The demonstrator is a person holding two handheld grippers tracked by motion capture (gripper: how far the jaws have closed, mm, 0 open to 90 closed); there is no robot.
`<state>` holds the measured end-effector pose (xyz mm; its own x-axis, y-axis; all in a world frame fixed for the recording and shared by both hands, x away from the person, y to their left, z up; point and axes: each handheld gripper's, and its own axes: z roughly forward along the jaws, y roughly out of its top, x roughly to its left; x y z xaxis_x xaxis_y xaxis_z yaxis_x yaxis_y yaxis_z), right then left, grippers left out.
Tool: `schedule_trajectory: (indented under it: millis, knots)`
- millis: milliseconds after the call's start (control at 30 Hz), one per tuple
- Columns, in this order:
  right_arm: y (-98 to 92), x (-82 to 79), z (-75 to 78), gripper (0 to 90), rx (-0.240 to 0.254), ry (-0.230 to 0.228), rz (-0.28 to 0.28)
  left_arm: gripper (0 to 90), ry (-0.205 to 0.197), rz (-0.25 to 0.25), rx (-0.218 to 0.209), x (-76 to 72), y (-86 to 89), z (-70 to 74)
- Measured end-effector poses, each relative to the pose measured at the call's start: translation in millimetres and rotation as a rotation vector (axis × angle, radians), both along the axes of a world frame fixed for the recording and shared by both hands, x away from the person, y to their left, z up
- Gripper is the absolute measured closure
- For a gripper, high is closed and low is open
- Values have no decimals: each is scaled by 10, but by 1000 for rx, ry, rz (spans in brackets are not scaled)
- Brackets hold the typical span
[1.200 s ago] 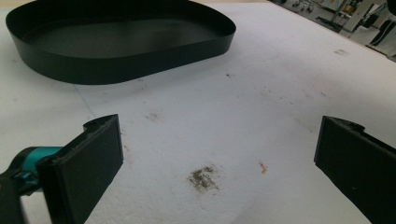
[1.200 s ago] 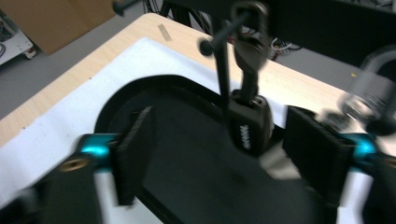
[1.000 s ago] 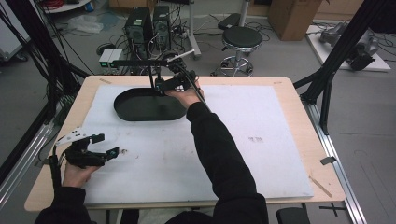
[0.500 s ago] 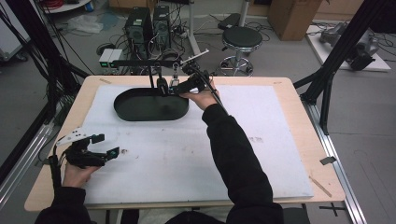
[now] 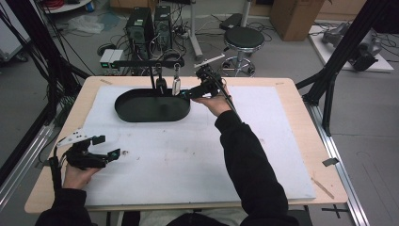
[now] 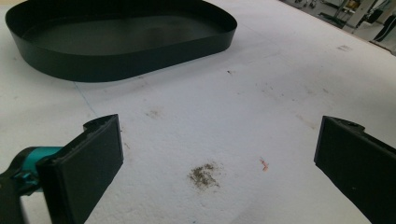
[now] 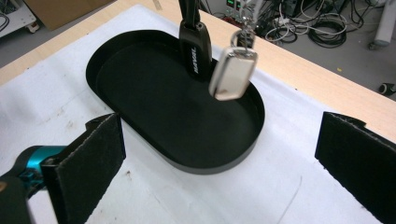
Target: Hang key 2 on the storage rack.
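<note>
On the left, my left tongs (image 5: pixel 106 147) sit low over the white mat at the near-left corner of the bench (image 5: pixel 301 113), jaws wide apart and holding nothing; they rest where they were a second ago, so that side is idle. Moving across, the black oval tray (image 5: pixel 123 104) lies on the far part of the mat, empty as far as I can see. Above its far rim a black rod (image 5: pixel 141 62) carries two hanging pieces: a black key fob (image 7: pixel 194 49) and, just beside it, a silver key fob (image 7: pixel 233 73), tilted on its ring. Further right is the real change: my right tongs (image 5: pixel 188 93) have backed away from over the tray toward its right end, and the jaws now stand wide apart with nothing between them. Both fobs hang free on the rod, with the silver one nearest the jaws. I judge this as a pull-back to line up again, with no grip made yet. Next I would have to bring the spread jaws around the silver fob.
</note>
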<state>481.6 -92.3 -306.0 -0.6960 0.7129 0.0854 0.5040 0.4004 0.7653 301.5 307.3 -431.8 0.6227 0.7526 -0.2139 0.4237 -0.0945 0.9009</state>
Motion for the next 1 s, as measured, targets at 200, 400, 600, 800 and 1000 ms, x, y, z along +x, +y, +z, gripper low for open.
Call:
schedule_trajectory:
  millis: [200, 400, 600, 800, 1000]
  knots:
    - [-133, -77, -31, 8, -14, 4, -1, 17, 4, -2, 8, -1, -4, 0]
    - [-255, -186, -37, 9, -22, -8, 3, 17, 5, -1, 7, -1, -6, -1]
    - [-384, -258, -130, 9, -25, 9, -6, 17, 5, 0, 8, -3, -1, 0]
    - [-500, -344, -234, 9, -49, 9, -12, 17, 7, 2, 10, -3, -3, -1]
    - [-658, -434, -363, 9, -34, 19, -25, 17, 8, 1, 14, -2, -4, -2]
